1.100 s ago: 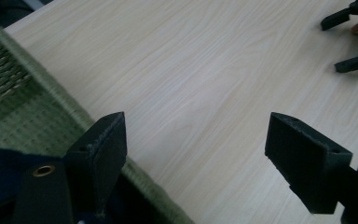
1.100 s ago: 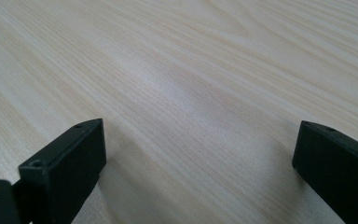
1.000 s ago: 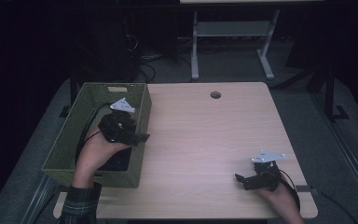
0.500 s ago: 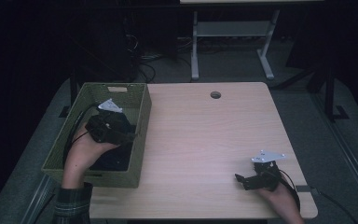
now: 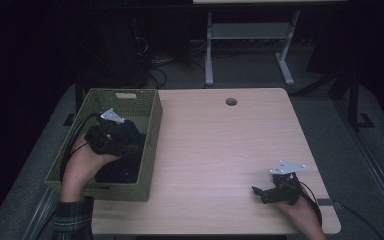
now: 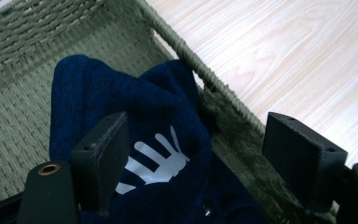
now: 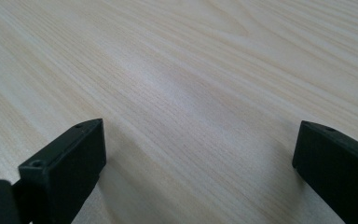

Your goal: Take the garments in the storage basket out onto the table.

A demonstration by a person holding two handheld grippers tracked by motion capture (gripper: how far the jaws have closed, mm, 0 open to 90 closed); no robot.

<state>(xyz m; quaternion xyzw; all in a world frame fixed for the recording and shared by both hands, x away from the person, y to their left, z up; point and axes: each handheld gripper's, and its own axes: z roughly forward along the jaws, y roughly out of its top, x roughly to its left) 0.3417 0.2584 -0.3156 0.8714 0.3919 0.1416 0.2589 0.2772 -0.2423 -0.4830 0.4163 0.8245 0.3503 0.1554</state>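
Observation:
A green woven basket (image 5: 150,131) sits at the table's left edge with a dark blue garment (image 5: 130,135) inside. In the left gripper view the garment (image 6: 135,107) shows a white hand print (image 6: 156,161) and lies against the basket wall (image 6: 200,70). My left gripper (image 5: 130,146) hovers over the basket, its jaws wide apart above the cloth, one over the garment and one over the basket's rim; nothing is pinched between them (image 6: 196,158). My right gripper (image 5: 261,194) rests near the table's front right, open over bare wood (image 7: 196,154).
The light wooden table (image 5: 220,150) has a round cable hole (image 5: 231,101) near its far edge. Beyond it stand a white metal frame (image 5: 245,35) and cables on a dark floor. The basket rim lies close under the left gripper's right jaw.
The left hand and its gripper have moved left, from above the basket's right wall to further inside over the garment. The right gripper has stayed in place.

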